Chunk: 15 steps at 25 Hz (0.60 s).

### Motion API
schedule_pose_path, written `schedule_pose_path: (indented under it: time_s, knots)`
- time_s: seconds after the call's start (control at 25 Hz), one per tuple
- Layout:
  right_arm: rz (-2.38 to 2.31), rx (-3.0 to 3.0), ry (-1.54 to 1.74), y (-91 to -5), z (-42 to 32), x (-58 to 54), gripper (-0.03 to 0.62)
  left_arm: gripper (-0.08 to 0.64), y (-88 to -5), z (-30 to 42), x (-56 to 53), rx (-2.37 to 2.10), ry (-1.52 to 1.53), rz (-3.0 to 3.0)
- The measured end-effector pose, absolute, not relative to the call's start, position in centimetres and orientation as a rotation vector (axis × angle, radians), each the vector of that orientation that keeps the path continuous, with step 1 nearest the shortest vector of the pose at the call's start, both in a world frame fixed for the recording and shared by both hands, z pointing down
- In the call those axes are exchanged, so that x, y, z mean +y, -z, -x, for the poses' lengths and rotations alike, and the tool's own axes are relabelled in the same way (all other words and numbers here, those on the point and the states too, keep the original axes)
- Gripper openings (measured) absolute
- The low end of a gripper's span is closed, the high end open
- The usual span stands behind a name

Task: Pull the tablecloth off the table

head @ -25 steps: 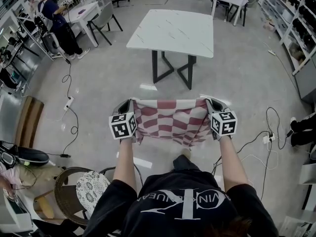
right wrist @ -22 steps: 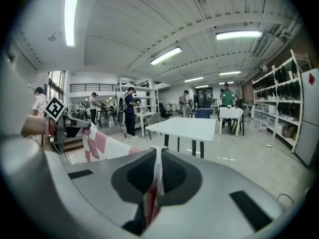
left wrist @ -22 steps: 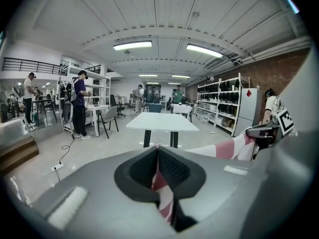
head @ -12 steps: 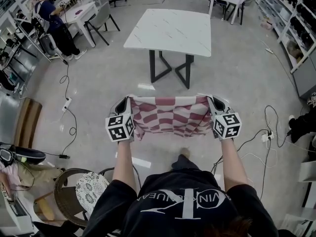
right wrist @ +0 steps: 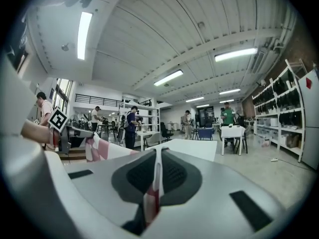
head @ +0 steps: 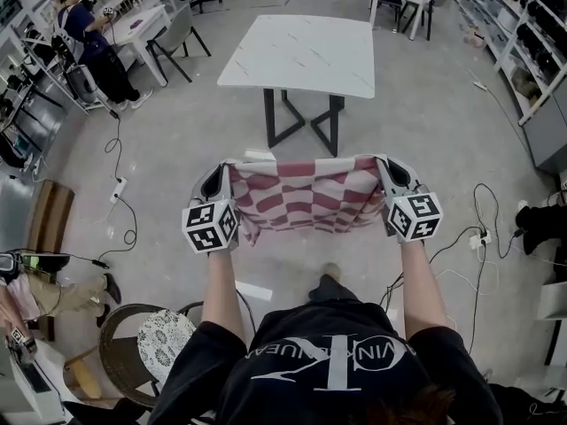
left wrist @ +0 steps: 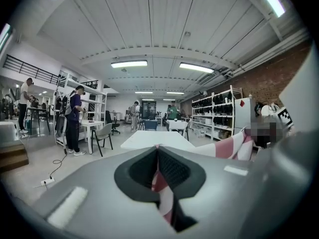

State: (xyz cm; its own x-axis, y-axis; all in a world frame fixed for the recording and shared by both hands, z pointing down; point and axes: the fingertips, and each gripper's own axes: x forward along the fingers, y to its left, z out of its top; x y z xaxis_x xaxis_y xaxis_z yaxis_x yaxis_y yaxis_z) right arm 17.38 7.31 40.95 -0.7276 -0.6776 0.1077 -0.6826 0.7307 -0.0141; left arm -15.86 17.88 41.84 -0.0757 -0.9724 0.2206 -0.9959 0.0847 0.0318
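The red-and-white checked tablecloth hangs stretched between my two grippers, well in front of the bare white marble-top table. My left gripper is shut on the cloth's left corner; a strip of cloth is pinched between its jaws. My right gripper is shut on the right corner, with the cloth clamped between its jaws. The cloth sags in the middle and hangs toward the floor. The table shows beyond the left gripper's jaws, and the table beyond the right's.
A person stands by a white desk at the far left, with a grey chair beside it. Cables and a power strip lie on the floor at left, more cables at right. Shelving lines the right wall. A round wicker stool stands near my left.
Both grippers have risen slightly and spread a little wider, pulling the cloth tauter. The table appears a bit farther up the view.
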Motion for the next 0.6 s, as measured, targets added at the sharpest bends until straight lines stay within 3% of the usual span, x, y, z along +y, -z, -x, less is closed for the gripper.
schedule_pose_path:
  time_s: [0.6]
  knots:
    - [-1.142,-2.886,-0.053,-38.7,-17.8,7.2,0.011,0.015,-39.6,15.5,17.9,-2.215,-0.111,-2.034]
